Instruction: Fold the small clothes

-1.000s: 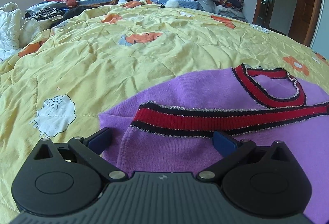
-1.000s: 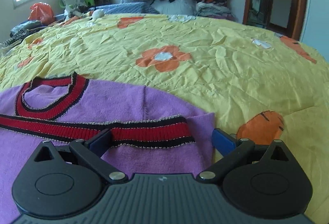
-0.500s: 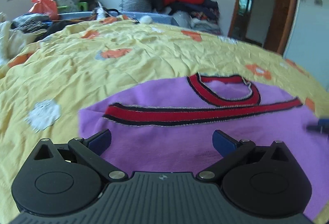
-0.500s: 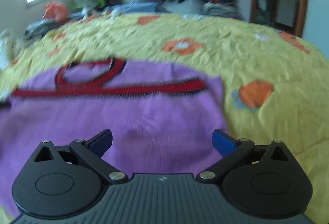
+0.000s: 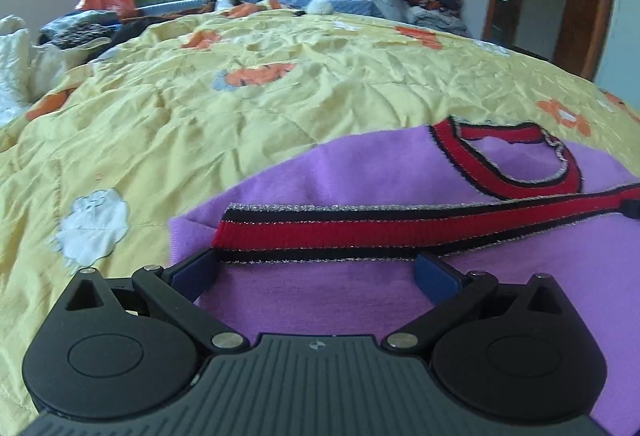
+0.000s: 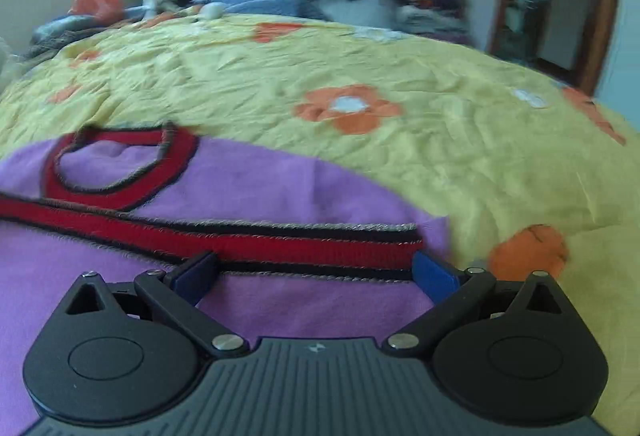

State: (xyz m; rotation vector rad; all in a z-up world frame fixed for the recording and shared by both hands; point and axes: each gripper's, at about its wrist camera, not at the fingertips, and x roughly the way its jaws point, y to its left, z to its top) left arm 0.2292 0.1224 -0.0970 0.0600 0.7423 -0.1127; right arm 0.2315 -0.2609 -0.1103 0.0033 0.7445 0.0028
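Your left tongs (image 5: 316,268) and right tongs (image 6: 316,268), both spread and empty, each straddle an end of the purple sweater's (image 5: 320,296) red hem band (image 5: 400,230), which runs crosswise just ahead.

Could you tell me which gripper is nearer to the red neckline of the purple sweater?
Neither clearly. The neckline lies ahead and right of the left gripper, ahead and left of the right gripper; both hover open over the hem band.

Purple sweater (image 5: 360,296), red-black trim; yellow flowered quilt (image 5: 200,116)
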